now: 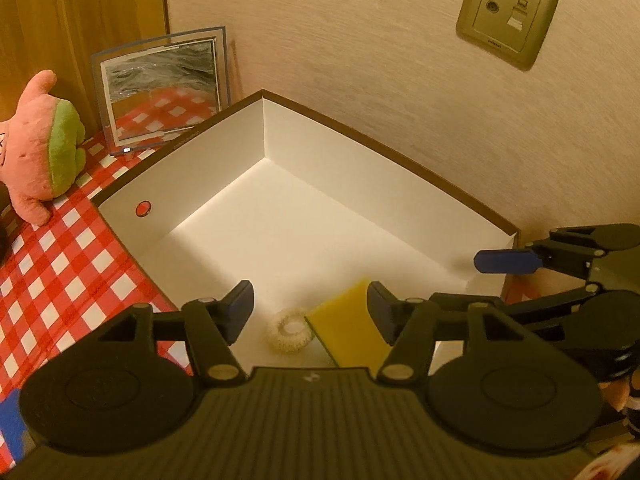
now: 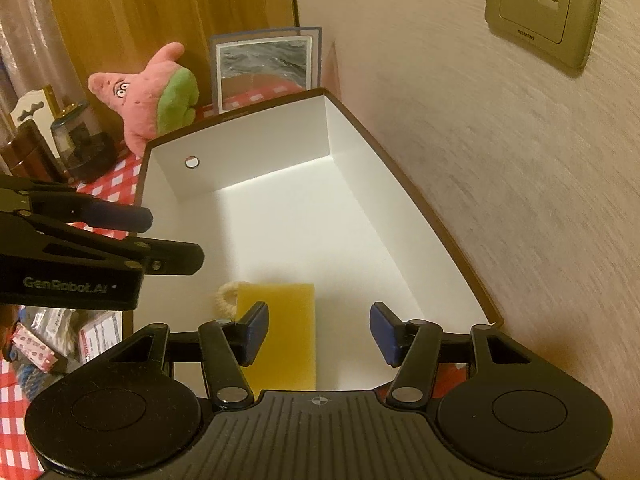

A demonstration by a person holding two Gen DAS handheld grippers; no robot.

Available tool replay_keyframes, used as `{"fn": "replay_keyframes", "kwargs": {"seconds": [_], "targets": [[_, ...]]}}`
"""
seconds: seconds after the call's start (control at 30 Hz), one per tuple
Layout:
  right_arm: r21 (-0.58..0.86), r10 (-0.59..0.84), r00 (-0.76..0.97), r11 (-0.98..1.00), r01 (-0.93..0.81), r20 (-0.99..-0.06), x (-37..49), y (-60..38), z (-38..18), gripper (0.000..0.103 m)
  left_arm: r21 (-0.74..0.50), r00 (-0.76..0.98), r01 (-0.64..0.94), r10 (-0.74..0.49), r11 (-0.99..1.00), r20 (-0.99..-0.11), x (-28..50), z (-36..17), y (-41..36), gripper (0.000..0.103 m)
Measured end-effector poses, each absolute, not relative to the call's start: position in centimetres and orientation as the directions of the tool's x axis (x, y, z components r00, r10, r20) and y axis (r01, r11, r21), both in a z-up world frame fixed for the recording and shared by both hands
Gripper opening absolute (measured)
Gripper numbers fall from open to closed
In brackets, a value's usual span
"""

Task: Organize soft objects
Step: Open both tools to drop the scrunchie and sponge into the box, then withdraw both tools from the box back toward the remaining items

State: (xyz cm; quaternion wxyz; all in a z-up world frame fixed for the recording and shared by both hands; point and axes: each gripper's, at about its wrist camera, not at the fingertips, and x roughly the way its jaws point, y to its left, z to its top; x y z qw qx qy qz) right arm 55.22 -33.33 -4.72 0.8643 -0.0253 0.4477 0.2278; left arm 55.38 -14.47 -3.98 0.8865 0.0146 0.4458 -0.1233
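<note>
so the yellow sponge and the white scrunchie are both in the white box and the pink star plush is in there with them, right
Not quite. The yellow sponge and the white scrunchie do lie in the white box, but the pink star plush is not in there: it sits outside the box on the red checked tablecloth. The left wrist view shows it.

The box (image 1: 208, 168) looks like smooth matt white card with a dark brown rim. In it lie a yellow sponge (image 1: 348, 328), porous and dull, and a cream scrunchie (image 1: 289, 330) of nubbly cloth. The tablecloth (image 1: 60, 272) has a slightly glossy checked surface. The pink and green plush toy (image 1: 40, 152) is fuzzy fabric. The picture frame (image 1: 160, 88) is shiny glass or clear plastic. The wall (image 1: 440, 120) has a rough woven texture, and the 2 socket plates (image 1: 507, 16) look like brushed metallic plastic.
</note>
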Motion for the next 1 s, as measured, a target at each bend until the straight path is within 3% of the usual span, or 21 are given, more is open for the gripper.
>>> {"fn": "replay_keyframes", "kwargs": {"seconds": [0.43,1.0], "targets": [[0.206,0.411,0.512,0.889,-0.409,-0.755,52.7,-33.0,-3.2,0.057,-0.102,0.605,0.201,-0.205,0.974,-0.769,51.3,-1.4,-11.1,0.060],[0.330,0.649,0.507,0.743,-0.582,-0.567,43.0,-27.4,1.3,0.057,-0.060,0.627,-0.031,-0.027,0.998,-0.778,39.1,-0.3,-0.4,0.060]]}}
